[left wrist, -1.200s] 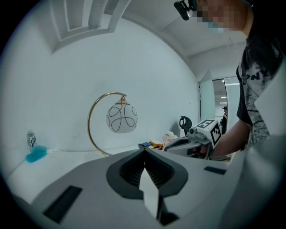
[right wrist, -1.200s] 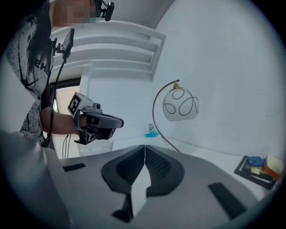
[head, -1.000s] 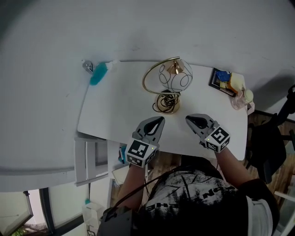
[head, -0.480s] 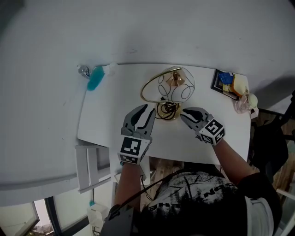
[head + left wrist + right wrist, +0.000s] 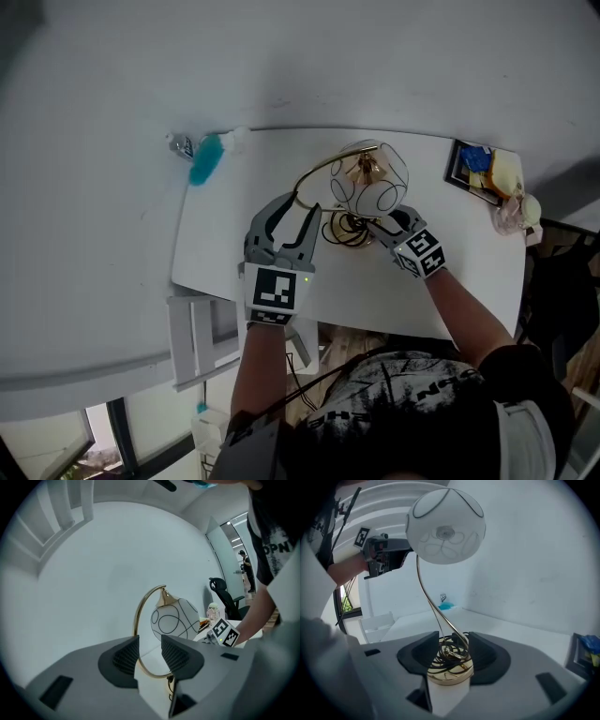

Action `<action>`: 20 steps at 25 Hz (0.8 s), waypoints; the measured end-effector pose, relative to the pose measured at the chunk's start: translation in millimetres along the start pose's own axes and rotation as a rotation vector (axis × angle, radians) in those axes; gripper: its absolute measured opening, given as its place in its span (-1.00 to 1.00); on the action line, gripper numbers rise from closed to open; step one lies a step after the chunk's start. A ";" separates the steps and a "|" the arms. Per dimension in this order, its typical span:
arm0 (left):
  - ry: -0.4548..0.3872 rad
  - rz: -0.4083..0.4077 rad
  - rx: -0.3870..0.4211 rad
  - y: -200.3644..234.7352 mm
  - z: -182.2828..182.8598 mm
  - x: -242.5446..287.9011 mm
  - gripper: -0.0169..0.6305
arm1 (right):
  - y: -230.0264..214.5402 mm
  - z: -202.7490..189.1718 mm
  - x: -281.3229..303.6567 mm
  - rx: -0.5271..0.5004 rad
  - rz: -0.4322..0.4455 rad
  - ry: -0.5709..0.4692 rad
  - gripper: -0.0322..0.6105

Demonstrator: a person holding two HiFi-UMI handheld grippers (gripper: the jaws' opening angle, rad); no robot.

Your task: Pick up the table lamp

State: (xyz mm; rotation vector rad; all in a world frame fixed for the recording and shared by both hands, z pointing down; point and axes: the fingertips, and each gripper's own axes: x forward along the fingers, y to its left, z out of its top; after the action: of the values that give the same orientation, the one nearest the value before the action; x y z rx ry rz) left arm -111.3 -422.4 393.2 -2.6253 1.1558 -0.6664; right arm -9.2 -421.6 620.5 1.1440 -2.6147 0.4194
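The table lamp stands on the white table: a white globe shade with black lines, a gold arc stem and a gold base with black cord coiled on it. My left gripper has its jaws opening, and the gold arc runs through the gap between them without a pad pressing on it. My right gripper is low at the base, jaws opening, with the base between its pads. The shade hangs overhead in the right gripper view.
A teal bottle lies at the table's far left corner against the wall. A framed picture and small ornaments sit at the far right corner. A white slatted rack stands off the table's left edge. An office chair stands beyond.
Both grippers moved forward from the table's near edge to the lamp. The left came up beside the gold arc, the right dropped to the base. Both sets of jaws went from shut to open.
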 end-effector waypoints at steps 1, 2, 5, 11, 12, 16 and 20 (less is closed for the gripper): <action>0.008 0.002 0.004 0.8 -0.6 0.4 -0.51 | -3.7 -1.5 4.3 0.005 -0.003 0.002 -0.32; 0.009 -0.001 0.003 0.7 -1.1 0.9 -0.51 | -6.9 -3.1 8.4 0.011 -0.005 0.005 -0.32; 0.010 -0.008 -0.001 -0.1 -1.0 2.1 -0.51 | -12.9 -7.5 19.7 0.024 -0.006 0.013 -0.32; -0.004 0.005 -0.003 1.7 4.9 -3.1 -0.50 | -20.0 -9.3 33.2 0.043 -0.003 0.018 -0.32; -0.009 0.011 -0.002 3.4 7.0 -3.7 -0.50 | -19.7 -9.4 34.6 0.042 -0.001 0.019 -0.32; -0.001 0.021 0.021 10.3 10.3 3.0 -0.49 | -19.5 -13.3 36.4 0.047 -0.002 0.026 -0.32; 0.024 0.034 0.034 19.0 10.1 8.1 -0.49 | -21.4 -17.4 37.2 0.056 0.001 0.032 -0.32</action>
State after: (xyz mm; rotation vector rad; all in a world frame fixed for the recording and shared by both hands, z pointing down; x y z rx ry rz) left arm -114.0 -441.2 380.3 -2.5705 1.1831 -0.7064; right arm -15.8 -454.2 652.7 1.1435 -2.5913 0.5101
